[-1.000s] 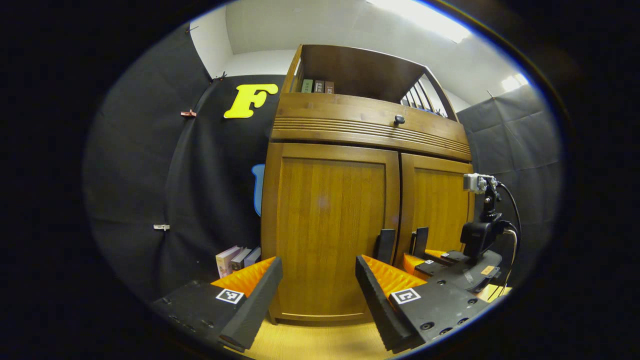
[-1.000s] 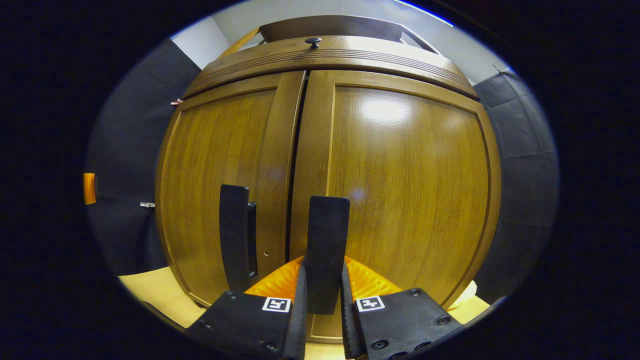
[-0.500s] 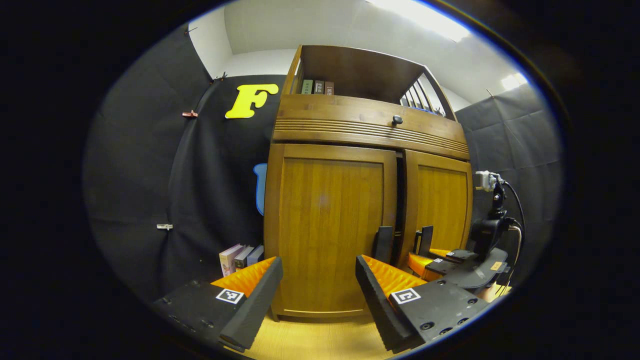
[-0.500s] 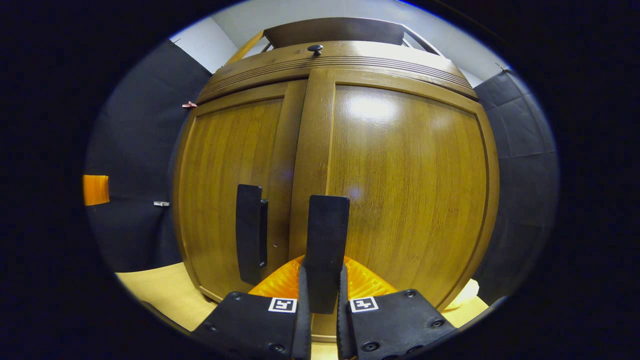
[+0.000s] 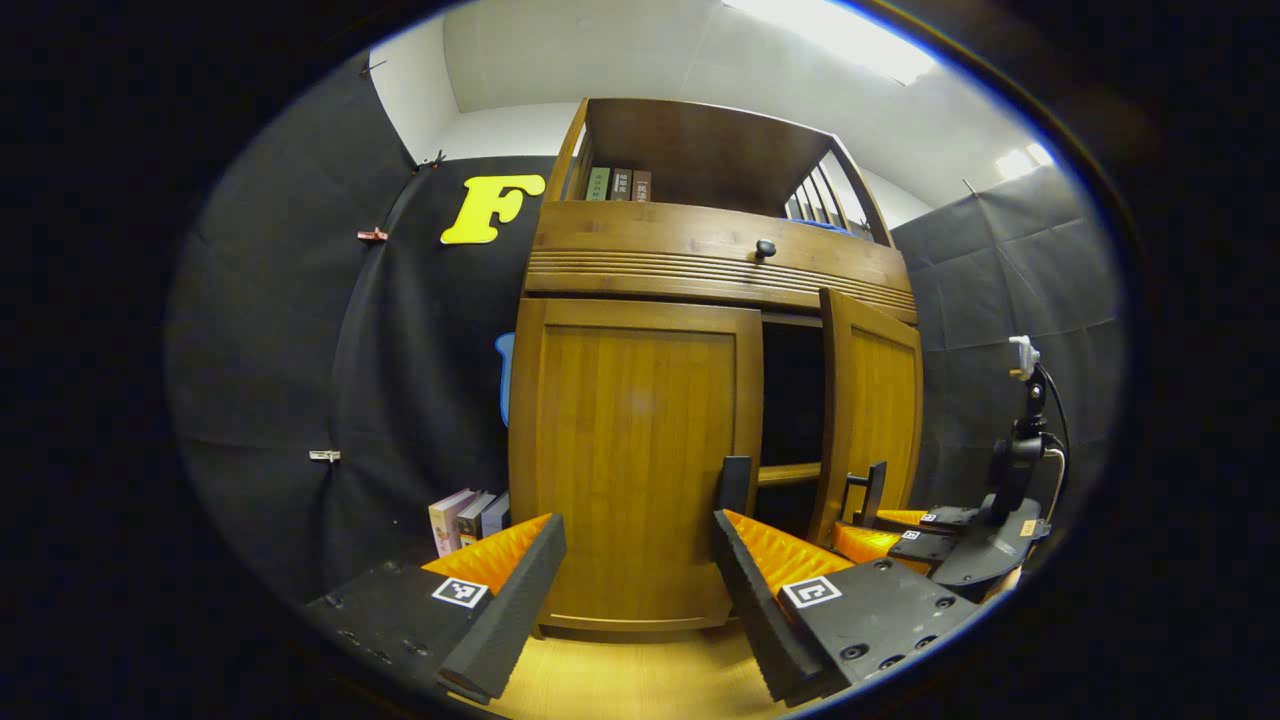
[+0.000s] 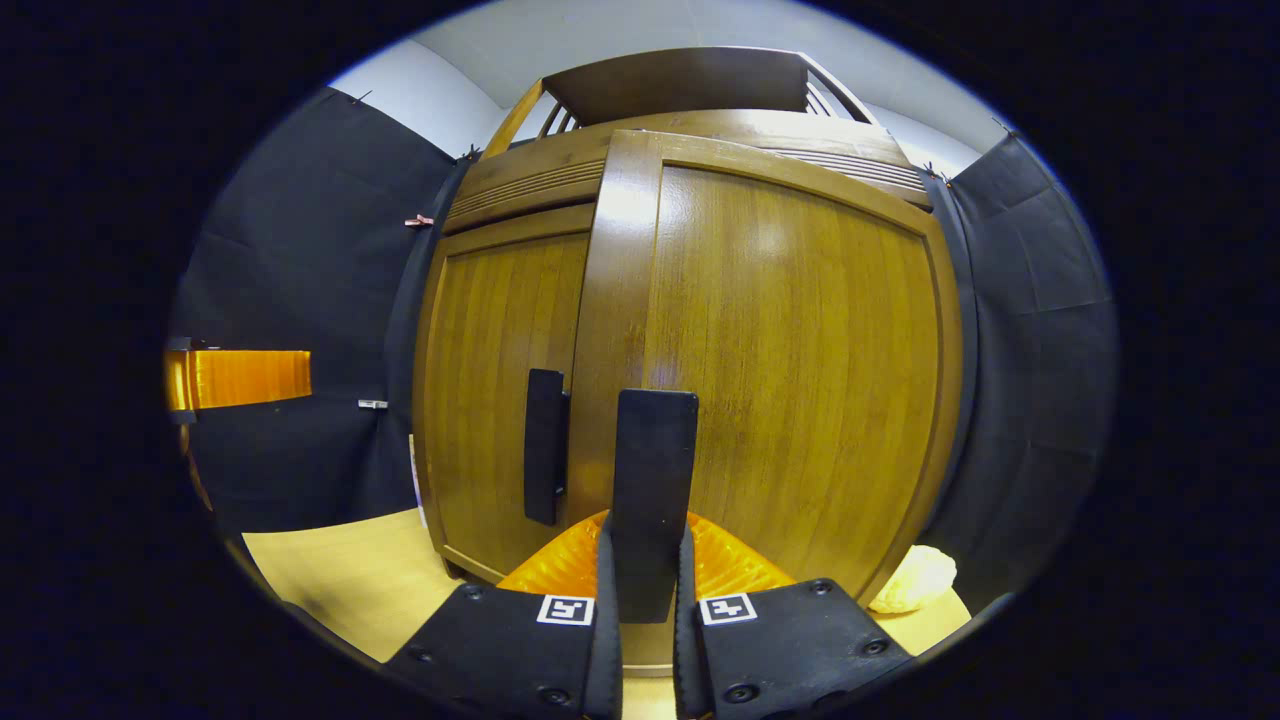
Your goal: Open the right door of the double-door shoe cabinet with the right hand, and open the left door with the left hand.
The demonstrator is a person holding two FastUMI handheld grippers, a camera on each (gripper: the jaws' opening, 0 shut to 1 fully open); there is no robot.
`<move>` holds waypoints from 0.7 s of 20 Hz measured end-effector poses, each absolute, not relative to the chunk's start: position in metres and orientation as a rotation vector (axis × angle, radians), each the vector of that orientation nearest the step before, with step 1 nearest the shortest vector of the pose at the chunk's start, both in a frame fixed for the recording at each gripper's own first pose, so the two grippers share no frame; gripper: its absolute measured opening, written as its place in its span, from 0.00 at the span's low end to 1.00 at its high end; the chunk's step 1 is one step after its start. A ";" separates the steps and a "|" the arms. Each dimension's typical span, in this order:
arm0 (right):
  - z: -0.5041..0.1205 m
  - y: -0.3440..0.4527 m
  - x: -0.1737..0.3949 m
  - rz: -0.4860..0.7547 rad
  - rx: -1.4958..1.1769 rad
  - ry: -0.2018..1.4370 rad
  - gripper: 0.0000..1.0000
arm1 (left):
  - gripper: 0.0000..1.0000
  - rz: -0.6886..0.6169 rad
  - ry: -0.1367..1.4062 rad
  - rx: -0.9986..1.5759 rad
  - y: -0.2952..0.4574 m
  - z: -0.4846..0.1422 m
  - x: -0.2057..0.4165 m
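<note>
While ajar, right door's handle [image 6: 653, 480] between right tool [image 6: 645, 640] fingers.

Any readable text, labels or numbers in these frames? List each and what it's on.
Nothing legible.
Shelf books, spines: too small to read.
Floor books beside the cabinet: too small to read.
Square markers on the left gripper and right gripper: patterns, no words.
</note>
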State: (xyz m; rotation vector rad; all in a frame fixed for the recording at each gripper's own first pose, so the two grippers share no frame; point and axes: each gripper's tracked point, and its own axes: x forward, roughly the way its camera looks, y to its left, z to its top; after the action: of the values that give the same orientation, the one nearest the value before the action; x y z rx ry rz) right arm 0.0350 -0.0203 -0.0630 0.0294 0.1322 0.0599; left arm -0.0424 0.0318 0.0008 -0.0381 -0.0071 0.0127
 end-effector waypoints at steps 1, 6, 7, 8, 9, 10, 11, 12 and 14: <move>-0.062 -0.024 0.025 0.063 0.028 0.134 0.19 | 0.91 0.003 -0.008 -0.041 0.026 0.001 -0.043; -0.051 -0.046 -0.016 0.047 0.023 0.133 0.23 | 0.87 -0.062 -0.009 -0.064 -0.004 0.000 -0.046; -0.049 -0.050 -0.023 0.040 0.023 0.131 0.24 | 0.87 -0.076 -0.011 -0.067 -0.010 0.001 -0.047; -0.047 -0.055 -0.030 0.032 0.026 0.130 0.19 | 0.88 -0.091 -0.012 -0.066 -0.017 0.002 -0.046; -0.047 -0.061 -0.038 0.023 0.030 0.131 0.19 | 0.88 -0.107 -0.016 -0.066 -0.023 0.003 -0.046; -0.046 -0.067 -0.044 0.013 0.032 0.130 0.19 | 0.91 -0.124 -0.020 -0.067 -0.030 0.004 -0.045; -0.045 -0.071 -0.051 0.000 0.033 0.129 0.19 | 0.91 -0.143 -0.023 -0.072 -0.037 0.004 -0.044; -0.044 -0.076 -0.057 -0.012 0.031 0.127 0.23 | 0.91 -0.164 -0.022 -0.077 -0.045 0.002 -0.044; -0.042 -0.088 -0.068 -0.036 0.034 0.129 0.23 | 0.91 -0.200 -0.018 -0.081 -0.059 0.000 -0.041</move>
State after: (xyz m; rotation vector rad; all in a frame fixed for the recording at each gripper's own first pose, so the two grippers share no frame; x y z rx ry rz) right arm -0.0682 -0.0876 -0.0417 0.0342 0.1295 -0.0360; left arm -0.0414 -0.0586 -0.0004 -0.0805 -0.0183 -0.2002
